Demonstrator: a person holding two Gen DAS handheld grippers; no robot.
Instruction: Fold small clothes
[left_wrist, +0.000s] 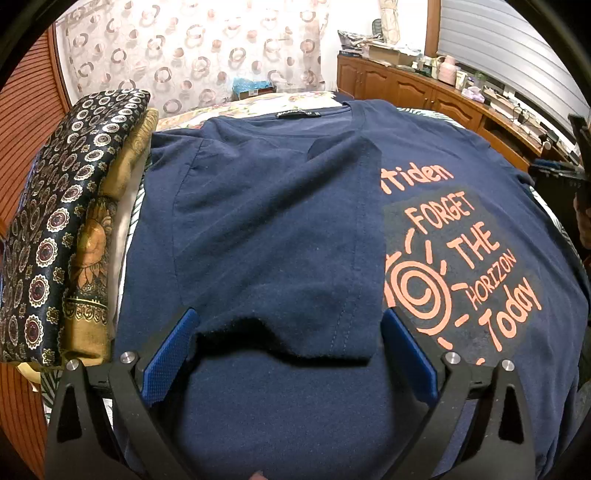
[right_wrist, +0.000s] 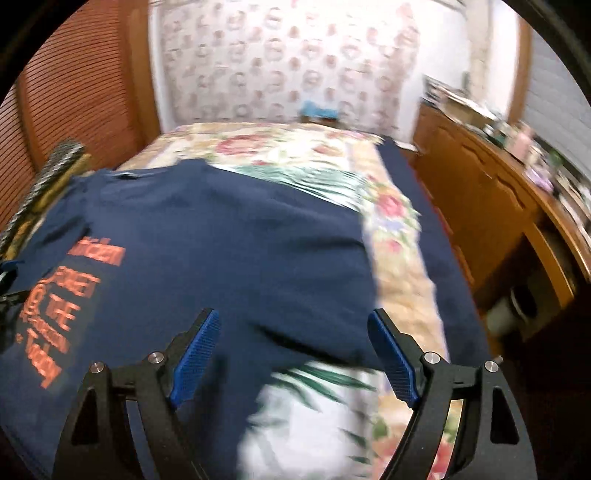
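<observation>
While one navy T-shirt (left_wrist: 280, 229) lies spread on the flowered bedspread (right_wrist: 325, 155), we count a single garment to fold, with its left side and sleeve already turned in over the chest so that the folded edge cuts through the orange print (left_wrist: 461, 266). We see the shirt's collar label toward the far end of the bed and its hem nearest us. Our left gripper (left_wrist: 290, 354) hovers low over the lower part of the shirt, its two blue pads spread wide with the folded flap's hem lying between them, clamping nothing. Our right gripper (right_wrist: 295, 354) hangs above the shirt's right edge, fingers likewise parted and empty; that view is blurred, so fine detail of the cloth is lost. At the shirt's left we count two folded fabrics stacked against the slatted wooden wall: a dark patterned cloth (left_wrist: 62, 221) over a gold one (left_wrist: 92, 266), just beside the shirt's folded edge. To the right, a strip of bare bedspread runs along the shirt's free side, then a dark blue band (right_wrist: 443, 251) at the bed's edge, and beyond it a wooden cabinet (right_wrist: 491, 206) with clutter on top. A circle-patterned curtain (left_wrist: 192, 51) hangs behind the bed.
</observation>
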